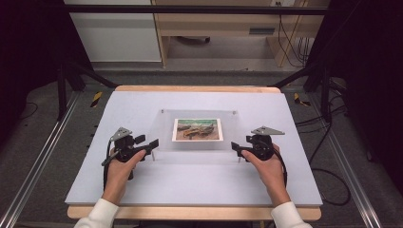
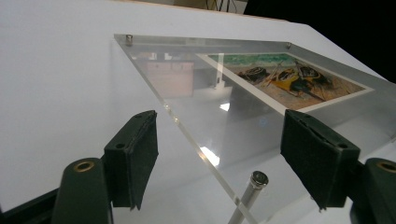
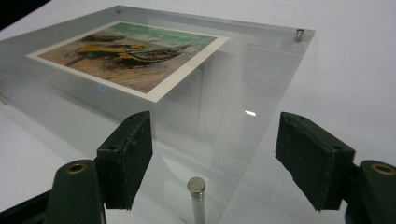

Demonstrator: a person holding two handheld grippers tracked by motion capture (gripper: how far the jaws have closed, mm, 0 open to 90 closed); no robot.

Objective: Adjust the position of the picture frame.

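A clear acrylic panel (image 1: 161, 135) stands on short metal posts over the white board, with a colour picture (image 1: 197, 129) of boats under its middle. My left gripper (image 1: 154, 145) is open at the panel's near left corner. In the left gripper view that corner's post (image 2: 254, 184) rises between the open jaws (image 2: 224, 149), under the panel (image 2: 187, 88) and picture (image 2: 289, 79). My right gripper (image 1: 234, 147) is open at the near right corner. Its post (image 3: 196, 189) stands between the jaws (image 3: 219, 154), before the panel (image 3: 252, 79) and picture (image 3: 130, 58).
The white board (image 1: 119, 180) covers a wooden table (image 1: 190, 212); metal rails run along both sides. Two more posts hold the panel's far corners (image 1: 162, 111) (image 1: 234, 112). Cables lie on the floor at the right (image 1: 328, 180). Furniture stands behind the table.
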